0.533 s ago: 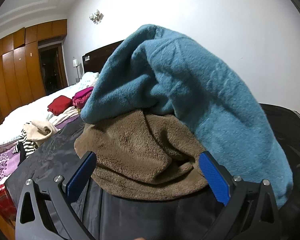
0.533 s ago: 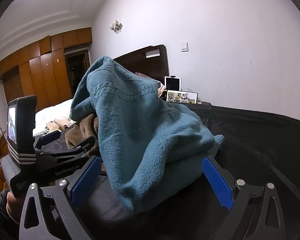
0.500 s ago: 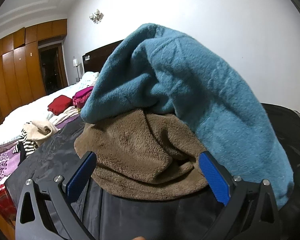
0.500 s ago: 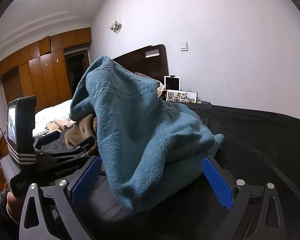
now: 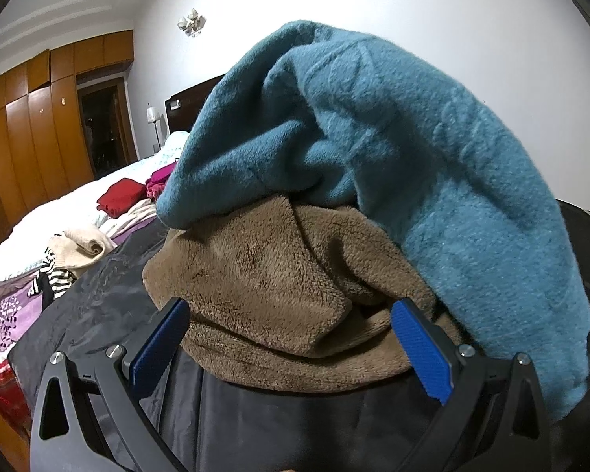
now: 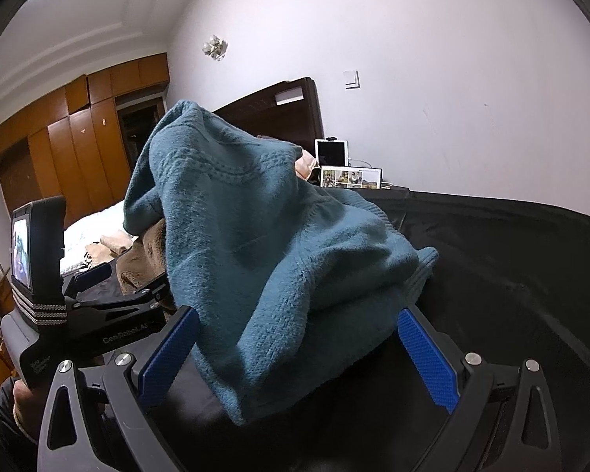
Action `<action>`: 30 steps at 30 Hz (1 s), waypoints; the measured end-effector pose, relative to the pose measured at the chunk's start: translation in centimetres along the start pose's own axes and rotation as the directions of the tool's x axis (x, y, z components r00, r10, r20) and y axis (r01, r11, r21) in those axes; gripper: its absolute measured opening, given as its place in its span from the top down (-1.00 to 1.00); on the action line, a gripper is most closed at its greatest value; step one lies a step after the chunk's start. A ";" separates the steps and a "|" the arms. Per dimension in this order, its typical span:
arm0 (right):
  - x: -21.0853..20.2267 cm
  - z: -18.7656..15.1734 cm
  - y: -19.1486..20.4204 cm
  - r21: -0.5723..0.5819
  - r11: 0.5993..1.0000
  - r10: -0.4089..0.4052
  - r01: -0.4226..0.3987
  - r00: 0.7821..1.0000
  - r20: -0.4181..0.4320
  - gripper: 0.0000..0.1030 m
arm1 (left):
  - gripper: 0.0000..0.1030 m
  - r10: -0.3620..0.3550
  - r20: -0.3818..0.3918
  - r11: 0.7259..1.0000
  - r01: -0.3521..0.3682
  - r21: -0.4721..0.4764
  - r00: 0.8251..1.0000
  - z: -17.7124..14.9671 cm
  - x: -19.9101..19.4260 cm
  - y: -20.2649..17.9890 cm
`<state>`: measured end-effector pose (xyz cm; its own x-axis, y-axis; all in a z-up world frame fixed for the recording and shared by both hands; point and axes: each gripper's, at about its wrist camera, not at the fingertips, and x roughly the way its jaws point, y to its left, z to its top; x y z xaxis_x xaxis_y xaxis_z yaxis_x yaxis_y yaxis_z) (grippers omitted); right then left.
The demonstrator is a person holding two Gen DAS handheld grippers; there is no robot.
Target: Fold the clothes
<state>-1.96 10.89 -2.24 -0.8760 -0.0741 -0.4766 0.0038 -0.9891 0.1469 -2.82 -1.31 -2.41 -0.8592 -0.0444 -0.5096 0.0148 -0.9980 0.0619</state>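
Observation:
A teal knitted sweater [image 5: 432, 149] lies heaped over a brown fleece garment [image 5: 279, 287] on a black cloth [image 5: 98, 306]. My left gripper [image 5: 291, 338] is open, its blue pads on either side of the brown fleece's near edge. My right gripper [image 6: 295, 350] is open, its jaws on either side of the teal sweater's [image 6: 263, 244] hanging near edge. The left gripper's body [image 6: 86, 314] shows at the left of the right wrist view, with the brown fleece [image 6: 141, 259] behind it.
A bed [image 5: 51, 220] at the left carries a red garment [image 5: 120, 196], a magenta one [image 5: 161, 181], a cream one [image 5: 78, 247] and a striped one [image 5: 55, 279]. A wooden wardrobe [image 5: 31, 133] stands behind. A tablet [image 6: 332, 153] and photo frame [image 6: 352, 178] sit by the headboard [image 6: 279, 118].
The teal sweater has shifted very slightly; both grippers stay open and in place.

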 end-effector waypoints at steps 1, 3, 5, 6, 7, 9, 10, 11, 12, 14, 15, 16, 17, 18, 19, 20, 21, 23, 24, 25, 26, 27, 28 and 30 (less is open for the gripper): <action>-0.1 -0.1 -0.1 0.003 1.000 0.000 0.000 1.000 0.001 -0.98 | -0.99 -0.002 -0.003 1.000 0.002 -0.002 1.000 -0.1 0.3 0.2; -0.3 0.0 -0.3 0.012 1.000 -0.001 0.001 1.000 0.004 -0.98 | -0.99 -0.006 -0.016 1.000 0.006 -0.011 1.000 -0.3 1.5 1.1; -0.4 0.0 -0.5 0.020 1.000 -0.004 0.004 1.000 0.006 -0.98 | -0.99 -0.005 -0.024 1.000 0.004 -0.012 1.000 -0.3 1.6 0.9; -0.4 -0.1 -0.6 0.023 1.000 -0.005 0.005 1.000 0.007 -0.98 | -0.99 -0.006 -0.030 1.000 0.005 -0.015 1.000 -0.4 1.9 1.1; -0.4 -0.1 -0.7 0.026 1.000 -0.008 0.007 1.000 0.007 -0.98 | -0.99 -0.007 -0.036 1.000 0.006 -0.019 0.999 -0.5 2.2 1.2; -0.3 -0.1 -0.9 0.033 0.999 -0.012 0.012 1.000 0.006 -0.98 | -0.99 -0.005 -0.045 1.000 0.004 -0.019 0.999 -0.7 2.8 1.5; -0.2 -0.1 -1.0 0.036 0.999 -0.013 0.013 1.000 0.005 -0.98 | -0.99 -0.004 -0.049 1.000 0.003 -0.019 0.999 -0.8 3.0 1.6; -0.1 -0.1 -1.2 0.040 0.999 -0.013 0.012 1.000 0.004 -0.98 | -0.99 -0.001 -0.050 1.000 0.001 -0.017 0.999 -0.8 2.6 1.2; 0.0 -0.1 -1.3 0.042 0.999 -0.012 0.012 1.000 0.003 -0.98 | -0.99 -0.001 -0.054 1.000 0.000 -0.017 0.999 -0.8 2.7 1.2; 0.2 -0.2 -1.5 0.047 0.999 -0.012 0.012 1.000 0.001 -0.98 | -0.99 -0.004 -0.063 1.000 0.002 -0.018 0.998 -0.9 3.0 1.3; 0.2 -0.2 -1.5 0.050 0.999 -0.013 0.013 1.000 0.000 -0.98 | -0.99 -0.006 -0.065 1.000 0.004 -0.021 0.998 -0.9 3.1 1.4; 0.2 -0.2 -1.5 0.051 0.999 -0.014 0.014 1.000 -0.001 -0.98 | -0.99 -0.007 -0.068 1.000 0.006 -0.023 0.998 -0.9 3.2 1.6; 0.3 -0.2 -1.6 0.053 0.998 -0.014 0.014 1.000 -0.001 -0.98 | -0.99 -0.010 -0.070 1.000 0.008 -0.026 0.998 -0.9 3.3 1.8; 0.3 -0.3 -1.6 0.055 0.998 -0.014 0.014 1.000 -0.002 -0.98 | -0.99 -0.011 -0.073 1.000 0.009 -0.029 0.997 -0.9 3.4 1.9; 0.4 -0.3 -1.7 0.058 0.998 -0.015 0.015 1.000 -0.002 -0.98 | -0.99 -0.011 -0.077 0.999 0.009 -0.031 0.997 -0.8 3.5 2.0; 0.4 -0.3 -1.7 0.060 0.998 -0.015 0.016 1.000 -0.002 -0.98 | -0.99 -0.012 -0.081 0.999 0.009 -0.034 0.997 -0.7 3.6 2.1; 0.4 -0.3 -1.8 0.061 0.998 -0.015 0.015 1.000 -0.003 -0.98 | -0.99 -0.013 -0.084 0.999 0.010 -0.036 0.996 -0.7 3.6 2.2; 0.5 -0.3 -1.8 0.064 0.998 -0.016 0.016 1.000 -0.004 -0.98 | -0.99 -0.016 -0.089 0.999 0.013 -0.041 0.996 -0.8 4.2 2.9; 0.5 -0.3 -1.8 0.065 0.998 -0.017 0.017 1.000 -0.005 -0.98 | -0.99 -0.018 -0.092 0.999 0.014 -0.042 0.996 -0.9 4.6 3.3; 0.5 -0.4 -1.8 0.065 0.998 -0.018 0.018 1.000 -0.005 -0.98 | -0.99 -0.019 -0.094 0.999 0.015 -0.044 0.995 -1.0 5.0 3.8; 0.5 -0.4 -1.9 0.065 0.998 -0.018 0.019 1.000 -0.005 -0.98 | -0.99 -0.019 -0.097 0.999 0.015 -0.043 0.995 -0.9 5.1 3.5; 0.5 -0.4 -1.9 0.066 0.998 -0.019 0.019 1.000 -0.006 -0.98 | -0.99 -0.019 -0.099 0.999 0.015 -0.042 0.995 -0.8 5.1 3.2; 0.6 -0.5 -1.9 0.066 0.998 -0.020 0.020 1.000 -0.006 -0.98 | -0.99 -0.020 -0.101 0.999 0.015 -0.041 0.995 -0.8 5.2 3.0; 0.6 -0.5 -1.9 0.066 0.998 -0.020 0.021 1.000 -0.007 -0.98 | -0.99 -0.018 -0.103 0.999 0.014 -0.038 0.995 -0.8 5.1 2.7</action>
<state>-2.26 12.64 -3.24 -0.8724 -0.0550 -0.4857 -0.0462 -0.9800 0.1938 -6.72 -4.29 -5.47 -0.8022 -0.0311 -0.5963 0.0221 -0.9995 0.0224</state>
